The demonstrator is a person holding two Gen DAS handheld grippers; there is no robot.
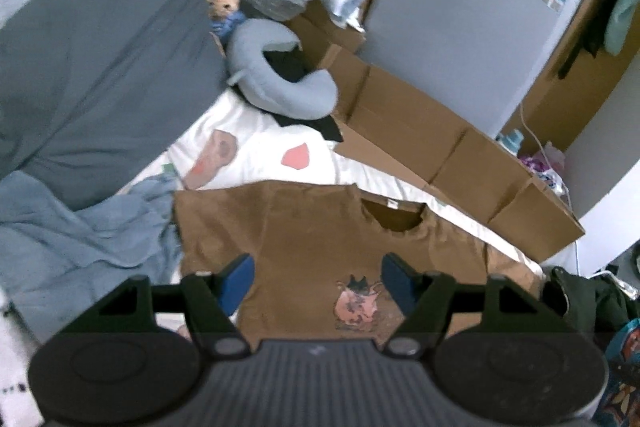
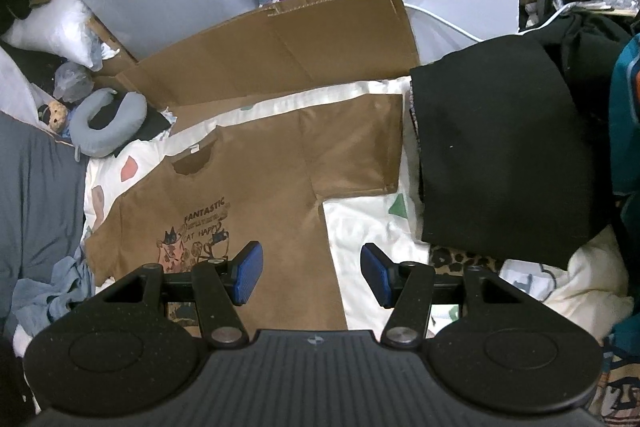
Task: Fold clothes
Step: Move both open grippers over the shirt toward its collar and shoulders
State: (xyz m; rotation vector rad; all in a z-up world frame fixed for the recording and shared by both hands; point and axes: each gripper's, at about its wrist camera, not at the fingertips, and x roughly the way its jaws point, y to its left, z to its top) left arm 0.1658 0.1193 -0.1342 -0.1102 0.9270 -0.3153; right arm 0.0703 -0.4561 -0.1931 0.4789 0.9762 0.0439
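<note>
Black two-finger left gripper, nearest the lens, points steeply down over the chest of a brown short-sleeved T-shirt with a cat print; its blue-padded fingers stand wide apart with nothing between them, clear of the cloth. Black two-finger right gripper tilts down likewise, jaws spread wide and empty, one blue pad over the shirt's right side and the other above the white patterned bedsheet. The T-shirt lies flat, front up, collar toward the far side, both sleeves spread out. Just right of the right sleeve sits a folded black garment. At the shirt's left lies a crumpled light-blue cloth, with a dark grey pillow beyond it. Far of the collar: a flattened brown cardboard box and a grey U-shaped neck pillow.
</note>
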